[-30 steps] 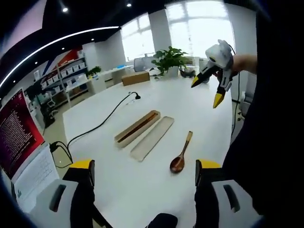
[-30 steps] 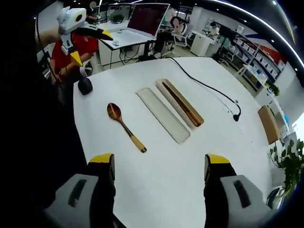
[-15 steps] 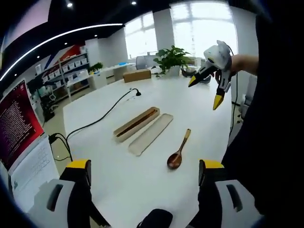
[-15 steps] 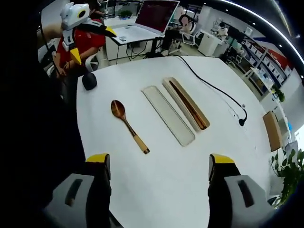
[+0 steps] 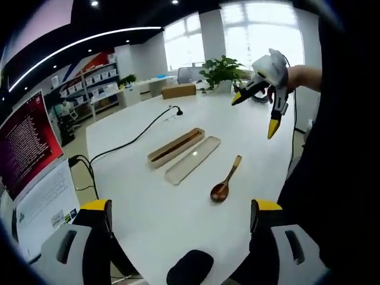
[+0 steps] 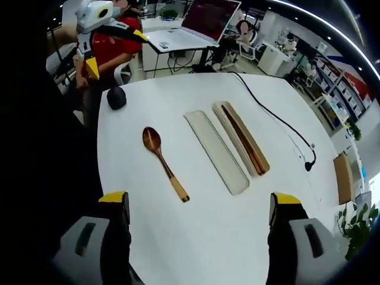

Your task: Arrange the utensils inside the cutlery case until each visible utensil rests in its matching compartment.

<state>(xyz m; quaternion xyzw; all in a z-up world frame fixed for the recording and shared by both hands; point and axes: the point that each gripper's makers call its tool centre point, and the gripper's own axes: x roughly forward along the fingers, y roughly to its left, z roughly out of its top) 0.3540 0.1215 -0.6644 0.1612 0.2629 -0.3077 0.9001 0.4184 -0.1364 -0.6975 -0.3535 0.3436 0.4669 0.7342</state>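
White table [image 5: 148,196] seen in both views. On it the cutlery case [image 5: 176,146] lies open, its tray holding dark chopsticks [image 6: 244,140]; the pale lid [image 5: 193,160] is laid flat just beside the tray, parallel to it, whether touching cannot be told. The wooden spoon [image 5: 225,181] rests on the bare tabletop near the lid, apart from it, outside the case; in the right gripper view the spoon [image 6: 164,163] is seen with bowl away from the camera, handle toward it.

Left gripper [image 5: 178,228]: jaws spread wide, yellow-tipped, nothing between them, held above the near table edge. It is also seen raised in the air at upper left of the right gripper view [image 6: 113,50], jaws parted.

Right gripper [image 6: 199,222]: jaws wide apart, nothing held, above the table. It is also seen in the left gripper view [image 5: 255,110], held up in a hand [image 5: 300,77], jaws parted, well above the spoon.

A black cable [image 5: 127,142] is run across the table beyond the case. A dark rounded object [image 6: 116,97] sits at the table edge. A laptop [image 5: 29,172] with a red screen stands on a neighbouring desk; lines of writing are shown on the screen, too small to be read. A potted plant [image 5: 221,72] and a brown box [image 5: 179,91] are noted at the far end. No brand or label is legible on the case or spoon.
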